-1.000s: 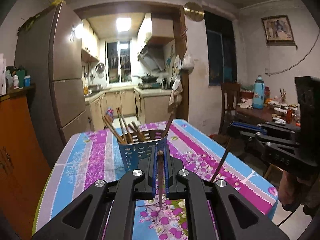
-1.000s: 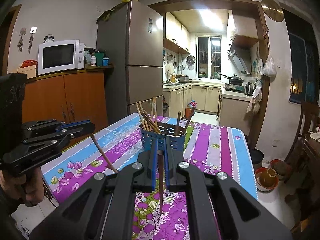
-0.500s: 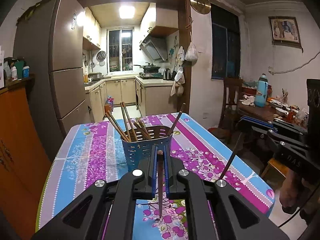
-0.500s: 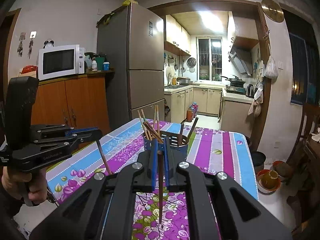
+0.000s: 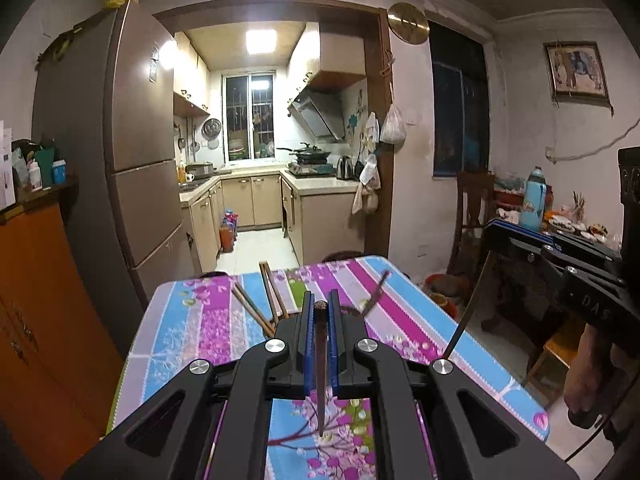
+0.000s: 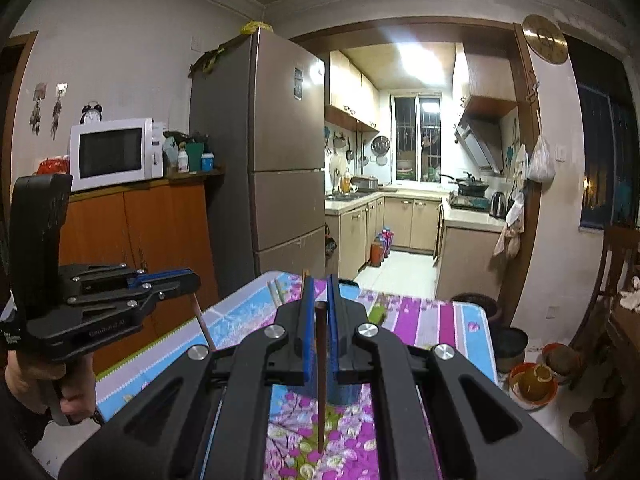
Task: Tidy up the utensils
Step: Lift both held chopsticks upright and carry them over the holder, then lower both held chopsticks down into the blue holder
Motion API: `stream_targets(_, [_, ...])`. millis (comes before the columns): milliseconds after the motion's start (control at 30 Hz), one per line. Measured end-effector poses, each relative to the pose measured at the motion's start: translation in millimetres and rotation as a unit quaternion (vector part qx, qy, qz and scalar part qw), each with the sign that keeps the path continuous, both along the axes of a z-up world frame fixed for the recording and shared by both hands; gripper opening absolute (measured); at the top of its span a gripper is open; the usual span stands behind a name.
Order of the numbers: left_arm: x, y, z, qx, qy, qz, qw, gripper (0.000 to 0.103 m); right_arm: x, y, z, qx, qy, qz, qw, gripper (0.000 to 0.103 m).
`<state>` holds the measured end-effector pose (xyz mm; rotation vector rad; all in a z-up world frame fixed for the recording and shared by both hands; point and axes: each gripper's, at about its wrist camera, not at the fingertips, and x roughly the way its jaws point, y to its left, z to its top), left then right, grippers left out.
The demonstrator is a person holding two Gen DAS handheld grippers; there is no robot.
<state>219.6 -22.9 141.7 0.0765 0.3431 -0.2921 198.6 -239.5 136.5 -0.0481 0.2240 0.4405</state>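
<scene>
My left gripper (image 5: pixel 321 304) is shut on a dark brown chopstick (image 5: pixel 321 380) that hangs tip-down between the blue pads, above the floral tablecloth (image 5: pixel 200 320). My right gripper (image 6: pixel 320 292) is likewise shut on a dark chopstick (image 6: pixel 321 380). Each gripper shows in the other's view: the right gripper (image 5: pixel 494 228) with its chopstick (image 5: pixel 468 312), the left gripper (image 6: pixel 192 278) with its chopstick (image 6: pixel 202 324). Several chopsticks (image 5: pixel 256 312) stick up from a utensil holder that sits behind my fingers, its body almost wholly hidden.
A tall fridge (image 5: pixel 132 160) and an orange cabinet (image 5: pixel 40 300) stand left of the table, with a microwave (image 6: pixel 114 154) on top. A wooden chair (image 5: pixel 472 208) and cluttered side table are right. Bowls (image 6: pixel 532 380) and a bin sit on the floor.
Both grippers have risen with their chopsticks still held. The blue holder has sunk behind the fingers, so only the chopstick ends show now.
</scene>
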Motion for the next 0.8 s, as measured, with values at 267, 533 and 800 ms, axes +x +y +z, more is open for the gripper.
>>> stream_targets(267, [23.5, 3.4, 48.3, -0.008, -0.02, 0.013, 0.9997, 0.008, 29.0, 4.4, 44.4, 0.01, -0.011, -0.001, 1.0, 0.005])
stream_targets(533, [52.4, 4.8, 91.9, -0.007, -0.044, 0.025, 0.9987, 0.008, 60.9, 7.6, 78.7, 0.017, -0.017, -0.002, 1.0, 0.005])
stream_targets(800, [90.9, 3.8, 108.5, -0.014, -0.056, 0.025, 0.998, 0.008, 97.5, 10.3, 91.8, 0.02, -0.019, -0.008, 1.0, 0.005])
